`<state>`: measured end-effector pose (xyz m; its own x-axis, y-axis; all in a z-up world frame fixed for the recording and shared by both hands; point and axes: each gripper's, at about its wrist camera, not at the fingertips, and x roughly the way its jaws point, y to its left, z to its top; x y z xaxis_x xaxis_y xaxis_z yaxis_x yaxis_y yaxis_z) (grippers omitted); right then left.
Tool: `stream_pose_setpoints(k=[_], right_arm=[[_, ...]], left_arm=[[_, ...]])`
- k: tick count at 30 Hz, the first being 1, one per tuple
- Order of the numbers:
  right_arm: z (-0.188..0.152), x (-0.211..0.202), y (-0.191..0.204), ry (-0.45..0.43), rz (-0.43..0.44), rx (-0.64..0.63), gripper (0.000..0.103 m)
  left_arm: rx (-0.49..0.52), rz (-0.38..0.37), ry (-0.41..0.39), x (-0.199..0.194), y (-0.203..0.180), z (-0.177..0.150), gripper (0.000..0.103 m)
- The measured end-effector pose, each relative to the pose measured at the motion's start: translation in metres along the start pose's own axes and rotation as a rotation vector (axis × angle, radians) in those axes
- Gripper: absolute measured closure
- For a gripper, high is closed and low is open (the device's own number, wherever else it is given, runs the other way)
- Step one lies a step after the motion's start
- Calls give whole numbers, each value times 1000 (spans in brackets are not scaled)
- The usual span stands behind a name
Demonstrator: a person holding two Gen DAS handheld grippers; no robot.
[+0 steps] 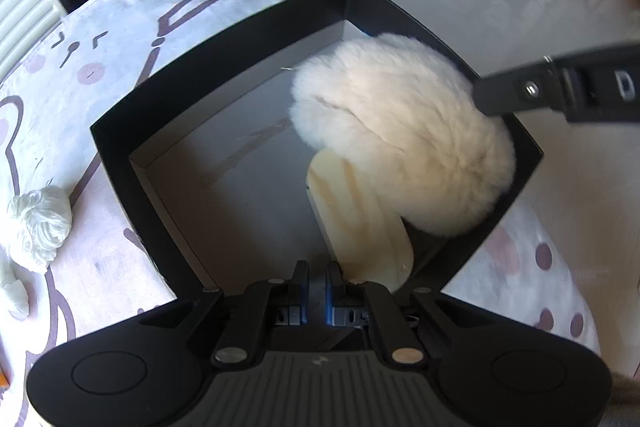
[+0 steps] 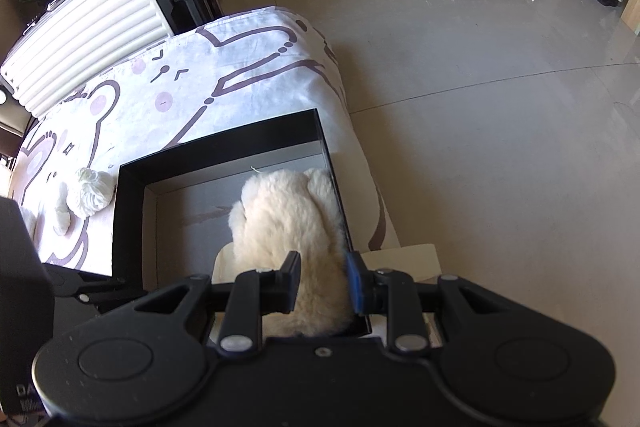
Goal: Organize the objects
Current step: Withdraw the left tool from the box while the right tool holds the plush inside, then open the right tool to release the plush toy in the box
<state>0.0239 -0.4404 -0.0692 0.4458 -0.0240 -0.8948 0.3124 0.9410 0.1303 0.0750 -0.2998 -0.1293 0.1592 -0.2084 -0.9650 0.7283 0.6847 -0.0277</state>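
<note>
Right gripper [image 2: 322, 281] clamped on fluffy plush [image 2: 288, 227], low inside black box [image 2: 128, 187] at its right wall. Left gripper [image 1: 318, 281] pinching the near wall. Could snag fur on release, dragging plush back out.

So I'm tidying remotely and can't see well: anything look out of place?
The white plaster bust lies tipped on its side on the bedspread, outside the black box. The fluffy item sits in the box.
</note>
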Motion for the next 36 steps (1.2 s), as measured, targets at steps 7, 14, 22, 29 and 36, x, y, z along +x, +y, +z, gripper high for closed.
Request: stream_pose_setpoints(k=[7,14,22,29,36], right_arm=[[0,-1,1,-2,1,-2,77],[0,-1,1,-1,-5,-3,77],[0,-3,2,-3,-13,-10,77],[-4,-12,4,-17,-27,-15,77],[-10,-26,8,-53,-34,-16,77]], left_arm=[[-48,-48,-8,1,3,-1,96],[-168,-94,-23,8,9,5,96],[-253,-126,-34,7,18,2,92],[-268,-133,-106,-20,17,-3,55],[-307,-109,-190,-50,21,-10,52]])
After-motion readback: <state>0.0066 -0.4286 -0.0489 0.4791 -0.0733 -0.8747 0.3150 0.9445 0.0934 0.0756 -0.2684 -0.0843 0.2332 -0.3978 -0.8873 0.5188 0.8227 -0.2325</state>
